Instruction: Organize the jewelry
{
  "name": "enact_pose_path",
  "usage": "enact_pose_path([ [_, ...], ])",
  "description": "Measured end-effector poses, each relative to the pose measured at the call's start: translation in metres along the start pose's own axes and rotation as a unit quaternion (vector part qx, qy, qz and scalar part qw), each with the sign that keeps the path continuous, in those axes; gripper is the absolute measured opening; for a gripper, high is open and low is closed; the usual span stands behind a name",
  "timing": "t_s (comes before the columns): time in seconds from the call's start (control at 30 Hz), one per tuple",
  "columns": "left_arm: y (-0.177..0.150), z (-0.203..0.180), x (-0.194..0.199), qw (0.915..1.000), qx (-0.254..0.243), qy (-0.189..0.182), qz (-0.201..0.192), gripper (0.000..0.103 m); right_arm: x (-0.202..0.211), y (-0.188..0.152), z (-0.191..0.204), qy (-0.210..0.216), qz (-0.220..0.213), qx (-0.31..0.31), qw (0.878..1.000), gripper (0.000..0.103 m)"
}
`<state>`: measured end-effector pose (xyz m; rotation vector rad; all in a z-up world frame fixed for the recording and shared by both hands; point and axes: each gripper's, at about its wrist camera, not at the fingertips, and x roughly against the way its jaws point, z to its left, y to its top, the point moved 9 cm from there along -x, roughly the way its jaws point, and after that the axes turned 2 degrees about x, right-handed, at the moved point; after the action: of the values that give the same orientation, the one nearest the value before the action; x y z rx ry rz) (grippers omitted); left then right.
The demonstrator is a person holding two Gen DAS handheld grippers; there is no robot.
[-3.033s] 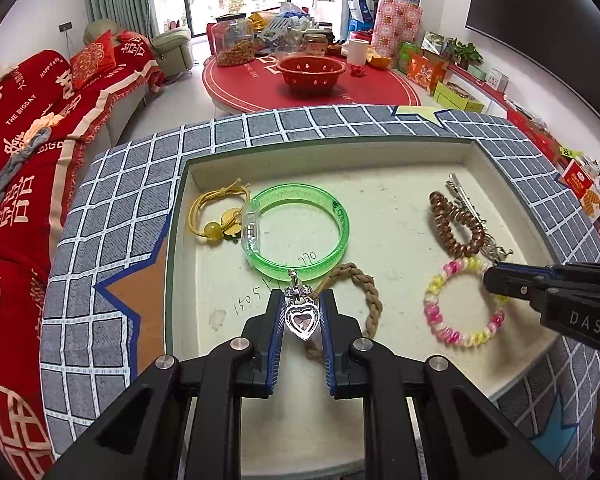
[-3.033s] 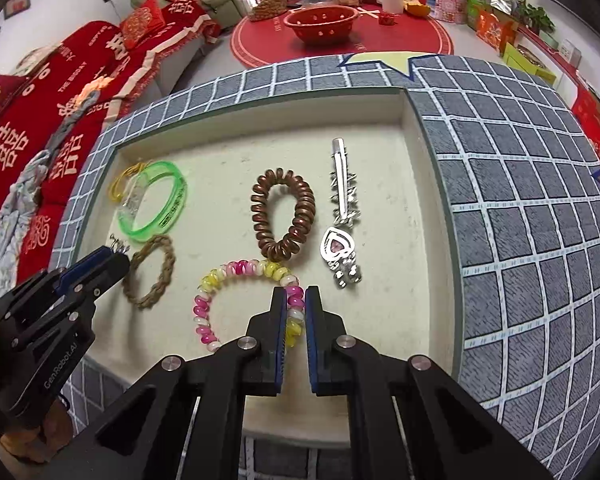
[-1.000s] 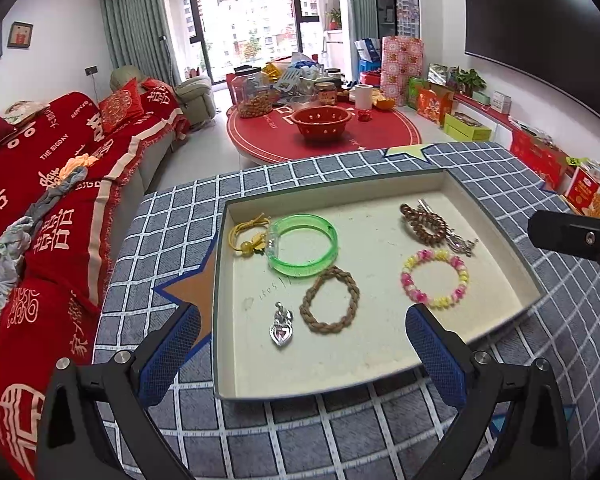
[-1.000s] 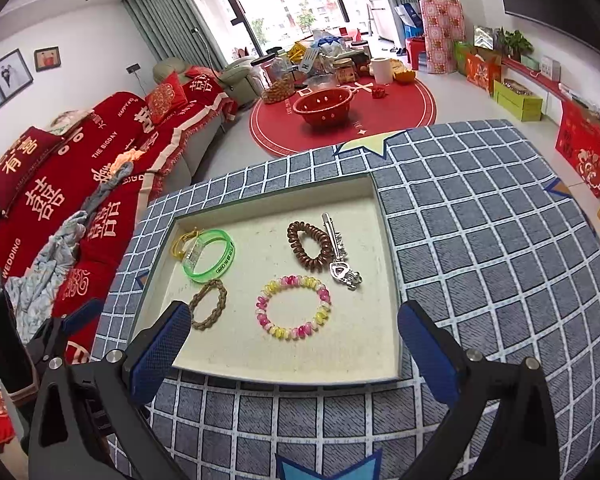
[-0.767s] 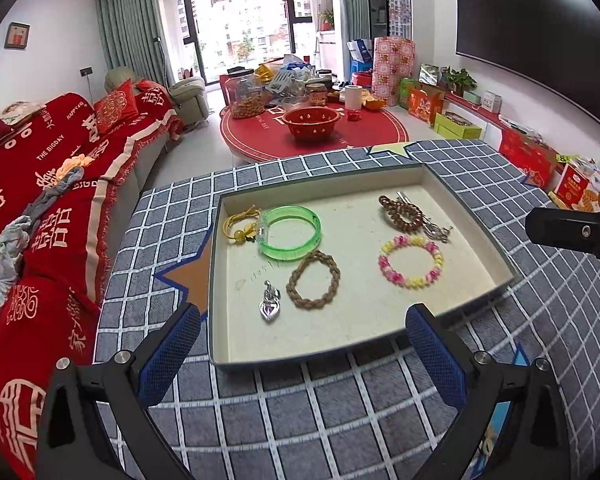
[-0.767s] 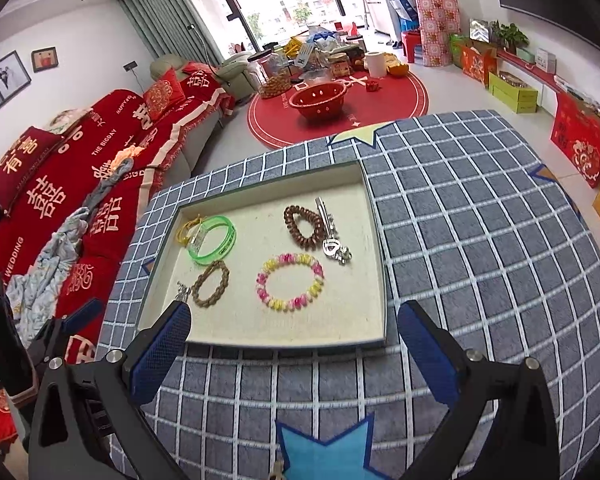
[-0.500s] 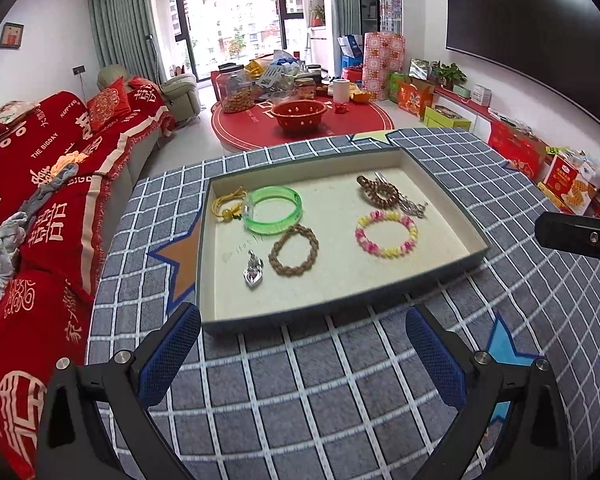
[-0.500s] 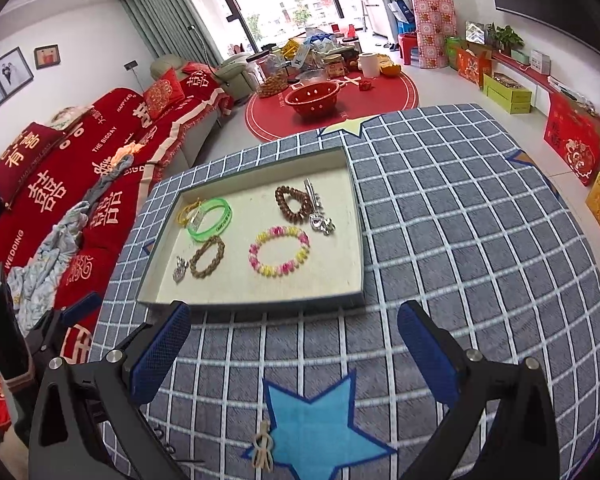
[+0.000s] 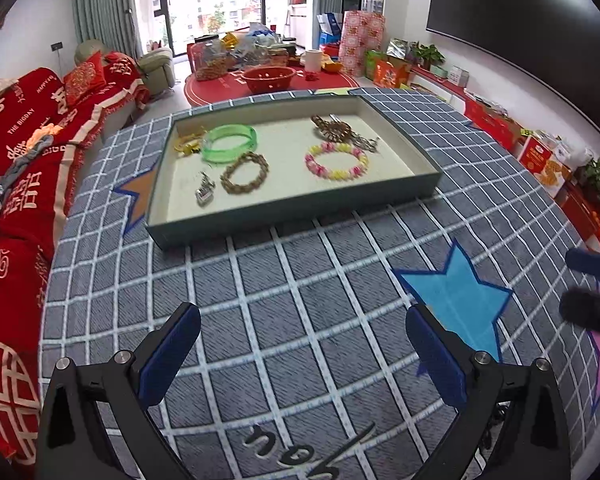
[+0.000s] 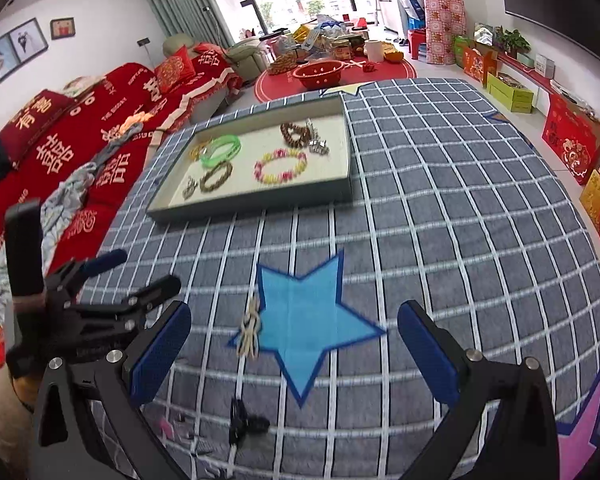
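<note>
Both your grippers hang released over the grid cloth (image 9: 284, 292), well back from the tray (image 9: 300, 210). Your left gripper (image 9: 302, 354) has its fingers spread wide and empty; your right gripper (image 10: 294, 350) the same. The tray sits at 12 o'clock in the left view and 11 o'clock in the right, holding a green bangle (image 9: 229, 143), braided bracelet (image 9: 244, 172), bead bracelet (image 9: 336, 161), coil tie (image 9: 330, 127) and pendant (image 9: 204, 191). A pale tassel (image 10: 251, 328) lies loose on the cloth, at the blue star's (image 10: 306, 320) 9 o'clock edge

Glossy translucent plastic bangle (image 9: 229, 143); woven cloth table cover (image 9: 300, 280); shiny metal pendant (image 9: 205, 192).
</note>
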<state>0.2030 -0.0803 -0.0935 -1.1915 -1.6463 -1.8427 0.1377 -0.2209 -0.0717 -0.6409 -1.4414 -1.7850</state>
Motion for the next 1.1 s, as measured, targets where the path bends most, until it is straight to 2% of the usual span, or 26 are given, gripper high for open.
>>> enact_pose_path([
  [0.3,-0.013,-0.030,-0.010,0.9992,-0.022,-0.030,0.015,0.103,0.005,-0.066,0.017,-0.016,0.029,0.052,0.998,0.103],
  [0.53,-0.017,-0.048,-0.029,0.9986,-0.030,-0.027,0.033,0.103,-0.003,-0.096,0.035,-0.013,0.042,0.063,0.997,0.098],
  [0.73,-0.020,-0.056,-0.036,0.9984,-0.038,-0.021,0.037,0.103,-0.012,-0.103,0.039,-0.030,0.043,0.049,0.997,0.075],
  [0.83,-0.021,-0.061,-0.039,0.9978,-0.048,-0.018,0.042,0.093,-0.016,-0.104,0.040,-0.036,0.040,0.042,0.998,0.066],
  [0.93,-0.024,-0.065,-0.040,0.9976,-0.053,-0.017,0.041,0.091,-0.018,-0.105,0.040,-0.054,0.035,0.047,0.997,0.057],
  [1.0,-0.024,-0.069,-0.038,0.9974,-0.056,-0.025,0.039,0.082,-0.018,-0.104,0.041,-0.062,0.033,0.051,0.996,0.052],
  [1.1,-0.025,-0.075,-0.036,0.9966,-0.064,-0.034,0.038,0.066,-0.019,-0.103,0.042,-0.074,0.032,0.060,0.995,0.041],
])
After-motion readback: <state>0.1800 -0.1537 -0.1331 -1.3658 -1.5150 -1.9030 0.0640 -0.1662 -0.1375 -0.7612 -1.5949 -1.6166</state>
